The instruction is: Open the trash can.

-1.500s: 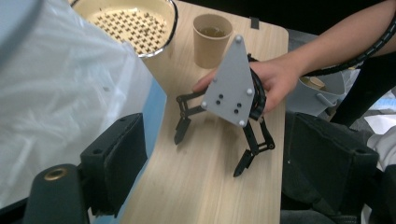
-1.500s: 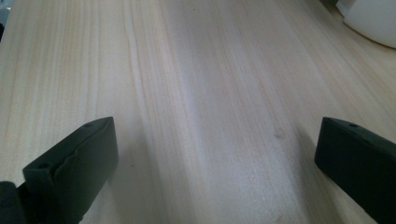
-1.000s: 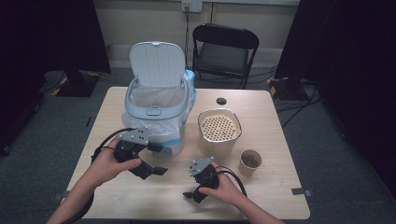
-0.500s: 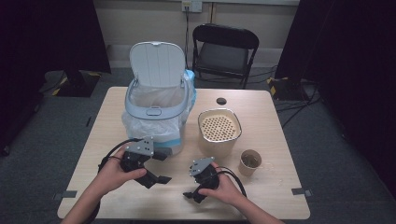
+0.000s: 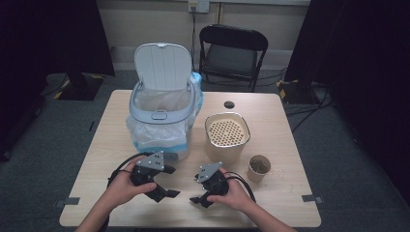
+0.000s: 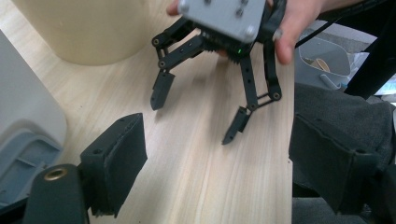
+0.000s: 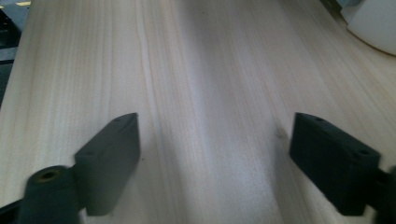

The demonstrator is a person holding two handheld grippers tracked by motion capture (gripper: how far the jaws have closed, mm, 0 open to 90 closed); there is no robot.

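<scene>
Two grippers hang low over the near edge of the table, tips turned toward each other and close together. The left gripper has its jaws spread wide and holds nothing. The right gripper has just been closing its jaws, yet they are well apart with only bare wood between them.

With the tips this close, a careless reach could knock one gripper against the other. The left one also sits just in front of the bin, so a quick lift might snag the loose plastic liner and tug it off the rim.

That bin stands toward the far left of the table, pale grey, its lid upright and open, the clear liner with a blue hem draped down its sides. Right of it stand a cream tub with a perforated top and, nearer, a small paper cup.
</scene>
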